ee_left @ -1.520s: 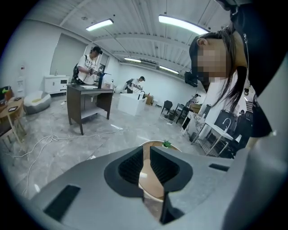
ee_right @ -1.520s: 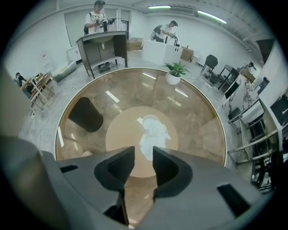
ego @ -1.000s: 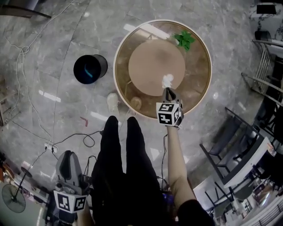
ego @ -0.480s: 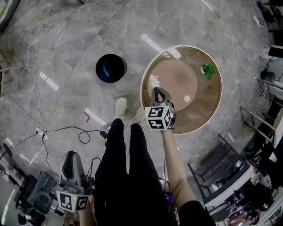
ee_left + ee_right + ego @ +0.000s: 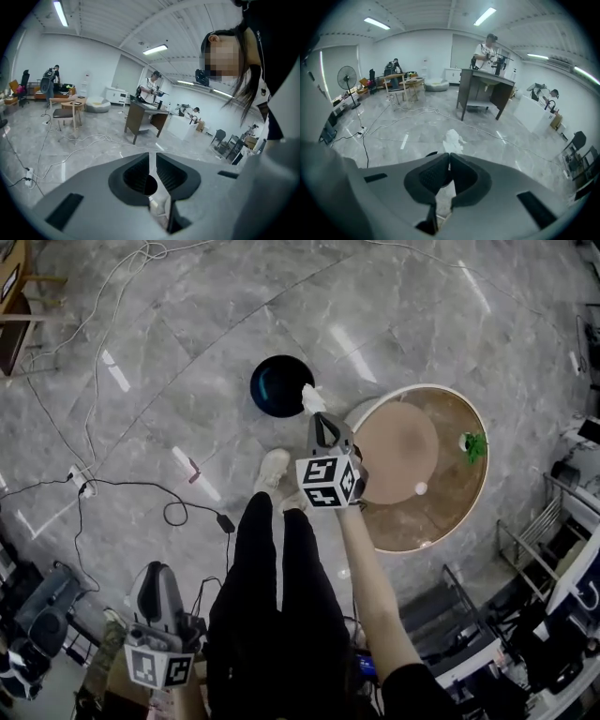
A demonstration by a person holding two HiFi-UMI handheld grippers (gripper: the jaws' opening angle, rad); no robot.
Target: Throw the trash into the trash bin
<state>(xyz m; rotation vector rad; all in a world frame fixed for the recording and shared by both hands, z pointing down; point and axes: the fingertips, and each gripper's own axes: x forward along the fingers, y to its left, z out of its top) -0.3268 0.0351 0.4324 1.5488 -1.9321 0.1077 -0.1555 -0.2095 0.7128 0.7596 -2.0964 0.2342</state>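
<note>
By the bin [image 5: 275,385] rim, a pinched tissue [image 5: 308,397]
Left tongs [image 5: 157,570] sit low at the person's side, shut together and empty; right tongs [image 5: 319,418] pinch the white tissue at the black bin's right edge, round counter [image 5: 450,512] just beside.

round glass table [image 5: 450,512], small green thing [image 5: 473,444] on it, black cable [image 5: 175,514] on grey marble floor [image 5: 187,381]
</note>
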